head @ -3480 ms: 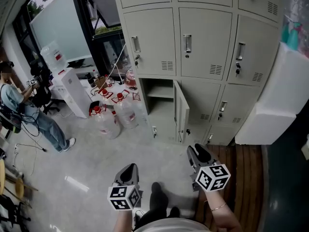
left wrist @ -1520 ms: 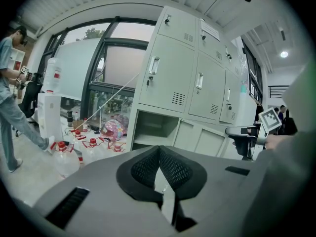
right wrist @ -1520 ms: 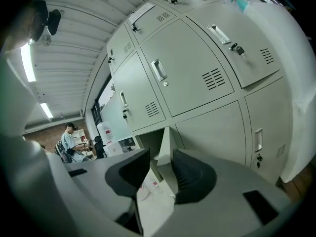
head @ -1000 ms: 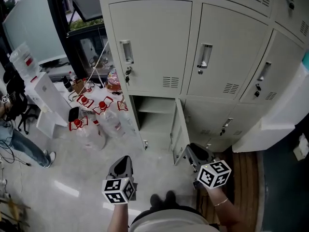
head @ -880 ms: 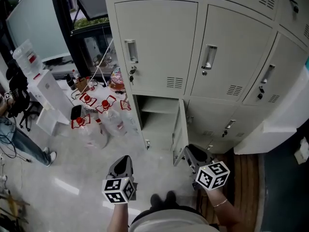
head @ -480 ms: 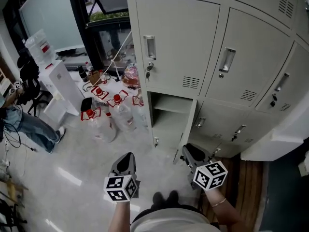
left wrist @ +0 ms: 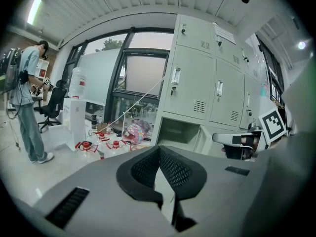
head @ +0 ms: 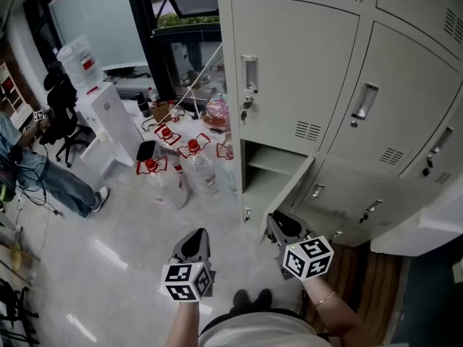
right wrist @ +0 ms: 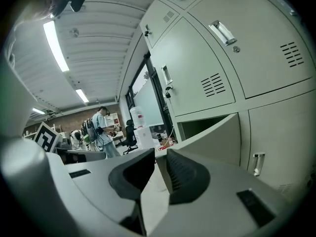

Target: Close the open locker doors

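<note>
Closing the half-open pale grey metal locker door (head: 289,190) looks underway: right gripper (head: 277,224) beside it, jaws empty and just widening, should push; left gripper (head: 196,237) pressed together.

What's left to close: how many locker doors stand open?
1: the lower door in the leftmost column, ajar ahead of the right gripper. Others may be out of frame.

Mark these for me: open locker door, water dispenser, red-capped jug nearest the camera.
open locker door (head: 291,189): head view, on the door's flat outer panel, mid-height.
water dispenser (head: 110,127): head view, on the white cabinet body, below the bottle.
red-capped jug (head: 165,186): head view, on the clear body, below the red cap.
</note>
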Motion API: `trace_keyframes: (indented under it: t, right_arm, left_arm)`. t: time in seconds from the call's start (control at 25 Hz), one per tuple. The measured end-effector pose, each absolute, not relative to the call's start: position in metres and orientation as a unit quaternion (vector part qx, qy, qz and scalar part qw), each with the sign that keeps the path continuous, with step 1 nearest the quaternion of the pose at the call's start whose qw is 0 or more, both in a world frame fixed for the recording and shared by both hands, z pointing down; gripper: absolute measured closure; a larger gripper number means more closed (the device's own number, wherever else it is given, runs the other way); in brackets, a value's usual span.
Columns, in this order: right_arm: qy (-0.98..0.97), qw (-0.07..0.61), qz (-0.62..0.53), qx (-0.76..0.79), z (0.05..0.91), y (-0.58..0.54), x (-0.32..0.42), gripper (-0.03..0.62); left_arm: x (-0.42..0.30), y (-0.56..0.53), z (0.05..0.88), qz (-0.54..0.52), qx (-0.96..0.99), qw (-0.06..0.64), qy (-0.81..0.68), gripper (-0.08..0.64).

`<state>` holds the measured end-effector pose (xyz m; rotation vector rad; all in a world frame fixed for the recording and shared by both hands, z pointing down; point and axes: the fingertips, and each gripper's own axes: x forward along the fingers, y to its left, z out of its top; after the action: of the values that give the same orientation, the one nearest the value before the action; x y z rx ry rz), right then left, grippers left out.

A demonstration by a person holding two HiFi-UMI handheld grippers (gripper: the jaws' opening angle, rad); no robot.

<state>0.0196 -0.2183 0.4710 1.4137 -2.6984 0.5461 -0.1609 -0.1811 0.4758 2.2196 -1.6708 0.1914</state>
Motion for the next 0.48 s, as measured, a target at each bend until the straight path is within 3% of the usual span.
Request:
trace_keyframes:
  t: [0.48]
  right_arm:
    - [-0.885, 0.044, 0.150, 0.438, 0.467, -0.274, -0.014, 0.538]
  left_arm:
    - [-0.167, -0.209, 0.480, 0.070, 0.773, 0.173, -0.606, 0.540]
